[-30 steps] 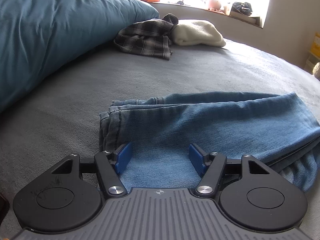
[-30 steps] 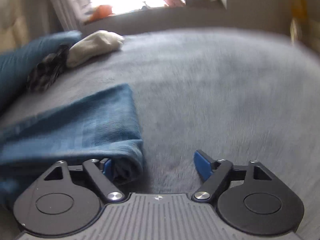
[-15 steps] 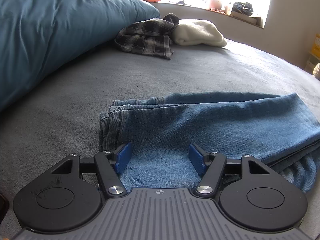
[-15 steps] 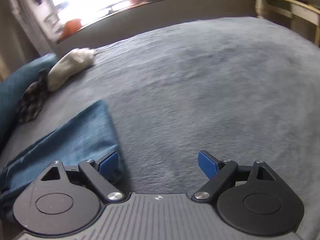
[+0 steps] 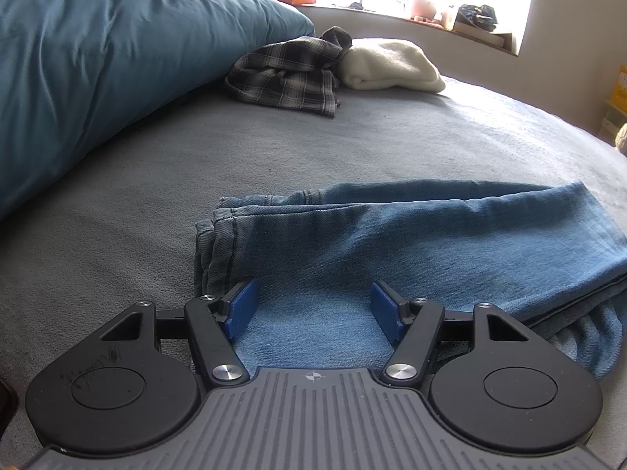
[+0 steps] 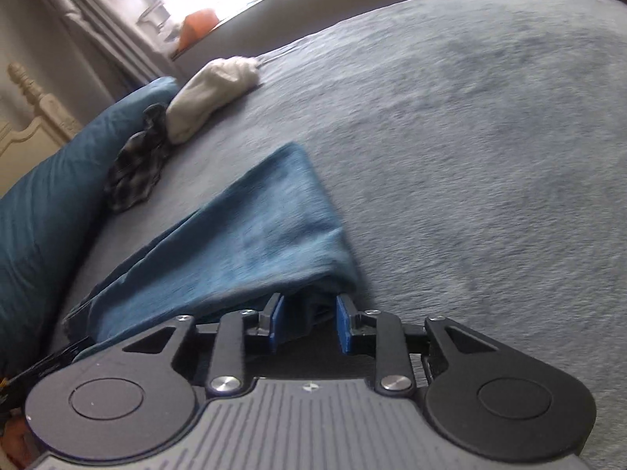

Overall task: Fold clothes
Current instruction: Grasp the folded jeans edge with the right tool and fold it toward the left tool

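Note:
Folded blue jeans (image 5: 411, 243) lie across the grey bed (image 5: 352, 145). My left gripper (image 5: 313, 305) is open and rests low over the hem end, its blue pads wide apart with flat denim between them. In the right wrist view the folded end of the jeans (image 6: 254, 235) rises toward my right gripper (image 6: 307, 323). Its jaws are closing, and the thick fold is pinched between the blue pads. The cloth there is lifted off the bed.
A crumpled plaid shirt (image 5: 286, 74) and a cream garment (image 5: 388, 64) lie at the far side of the bed. A bulky teal duvet (image 5: 98, 70) runs along the left. Grey bed cover (image 6: 490, 156) stretches to the right of the jeans.
The right gripper swung back onto the jeans' folded end, rolled, and its jaws narrowed from wide apart onto the fold. The left gripper and the hem end stayed put.

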{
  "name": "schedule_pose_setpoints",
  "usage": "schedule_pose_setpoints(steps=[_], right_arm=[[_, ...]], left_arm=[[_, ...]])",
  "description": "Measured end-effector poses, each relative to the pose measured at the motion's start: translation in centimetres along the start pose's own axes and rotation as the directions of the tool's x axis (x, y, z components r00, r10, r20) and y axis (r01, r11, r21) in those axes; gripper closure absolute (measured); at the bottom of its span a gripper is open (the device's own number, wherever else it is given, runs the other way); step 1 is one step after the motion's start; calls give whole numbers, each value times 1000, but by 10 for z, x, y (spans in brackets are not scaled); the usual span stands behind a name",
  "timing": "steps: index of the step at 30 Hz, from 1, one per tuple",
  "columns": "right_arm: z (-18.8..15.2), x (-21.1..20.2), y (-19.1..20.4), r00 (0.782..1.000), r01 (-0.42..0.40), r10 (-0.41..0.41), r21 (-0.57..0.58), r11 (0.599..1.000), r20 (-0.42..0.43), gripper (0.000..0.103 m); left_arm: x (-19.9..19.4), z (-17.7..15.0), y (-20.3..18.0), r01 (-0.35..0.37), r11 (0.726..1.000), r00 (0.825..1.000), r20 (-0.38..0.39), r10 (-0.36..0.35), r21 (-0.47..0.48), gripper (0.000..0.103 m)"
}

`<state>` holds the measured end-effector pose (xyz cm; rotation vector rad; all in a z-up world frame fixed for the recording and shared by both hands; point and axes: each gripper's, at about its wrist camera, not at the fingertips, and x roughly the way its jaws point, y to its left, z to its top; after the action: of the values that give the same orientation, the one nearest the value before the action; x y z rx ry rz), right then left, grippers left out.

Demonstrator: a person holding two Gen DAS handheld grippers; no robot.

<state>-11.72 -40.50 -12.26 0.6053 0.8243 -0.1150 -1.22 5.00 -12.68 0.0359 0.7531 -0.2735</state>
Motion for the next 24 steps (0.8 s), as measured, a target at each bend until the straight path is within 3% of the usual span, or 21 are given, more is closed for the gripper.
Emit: schedule_pose_setpoints(steps=[2, 3, 5, 7, 10, 13, 15, 21, 22, 24], right_arm=[[-2, 5, 0, 997, 76, -75, -4, 997, 9, 80], [-2, 6, -4, 993, 120, -120, 8, 993, 16, 77], [-2, 8, -24, 998, 64, -65, 140, 988, 0, 77], [-2, 0, -21, 998, 51, -55, 141, 989, 27, 77], [-1, -8, 0, 998, 62, -63, 54, 997, 18, 76], [-7, -5, 19, 998, -51, 54, 66, 996, -43, 75], [-12, -3, 32, 988, -125, 131, 77, 989, -83, 75], [-32, 33, 84, 940, -236, 240, 47, 971, -241, 73], [-34, 40, 90, 938, -225, 225, 27, 974, -263, 74], [-34, 50, 91, 955, -161, 157, 7, 987, -252, 76]], left_arm=[[0, 0, 0, 1, 1000, 1000, 2, -1, 0, 38], [0, 0, 0, 1, 1000, 1000, 2, -1, 0, 38], [0, 0, 0, 2, 1000, 1000, 3, -2, 1, 38], [0, -1, 0, 5, 1000, 1000, 4, -5, 2, 38], [0, -1, 1, 10, 1000, 1000, 6, -10, 6, 38], [-3, 0, 3, 21, 1000, 1000, 11, -21, 3, 38], [-7, 1, 6, 34, 999, 999, 23, -33, -23, 39], [-30, 4, 11, 44, 997, 995, 89, -39, -59, 39], [-35, 3, 9, 55, 997, 994, 101, -49, -54, 39], [-44, 4, 4, 84, 996, 989, 121, -80, -27, 39]])
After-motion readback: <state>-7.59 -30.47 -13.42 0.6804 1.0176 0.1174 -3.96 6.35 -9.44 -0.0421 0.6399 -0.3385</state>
